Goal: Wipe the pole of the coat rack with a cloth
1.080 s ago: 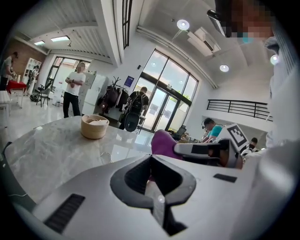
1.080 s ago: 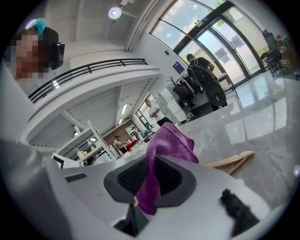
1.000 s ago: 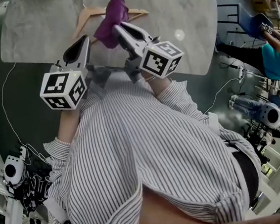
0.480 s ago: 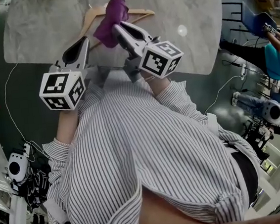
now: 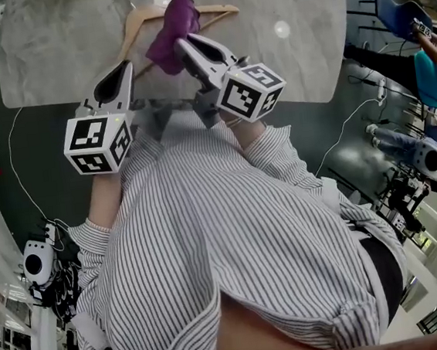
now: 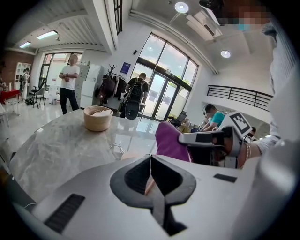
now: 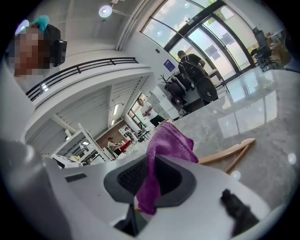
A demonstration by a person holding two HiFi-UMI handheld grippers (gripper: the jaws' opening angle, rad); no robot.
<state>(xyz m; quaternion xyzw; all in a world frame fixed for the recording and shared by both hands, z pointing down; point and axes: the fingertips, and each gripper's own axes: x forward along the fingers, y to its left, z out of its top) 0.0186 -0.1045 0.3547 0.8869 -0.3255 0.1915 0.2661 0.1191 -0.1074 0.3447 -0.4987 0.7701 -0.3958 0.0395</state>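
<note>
A purple cloth (image 5: 172,29) hangs from my right gripper (image 5: 184,46), whose jaws are shut on it above the marble table (image 5: 286,78). In the right gripper view the cloth (image 7: 164,145) is pinched between the dark pads and sticks up past them. My left gripper (image 5: 123,68) is beside it to the left, shut and holding nothing; its view shows the jaws (image 6: 151,161) pressed together and the cloth (image 6: 169,143) off to the right. No coat rack pole shows in any view.
A wooden hanger (image 5: 148,18) lies on the table under the cloth. A beige bowl (image 6: 97,118) stands farther along the table. People stand and sit around the hall, and robot parts (image 5: 34,267) rest on the floor at left.
The two grippers and the cloth hold their places. The view has shifted slightly, so the table and hanger sit a bit differently in the head view.
</note>
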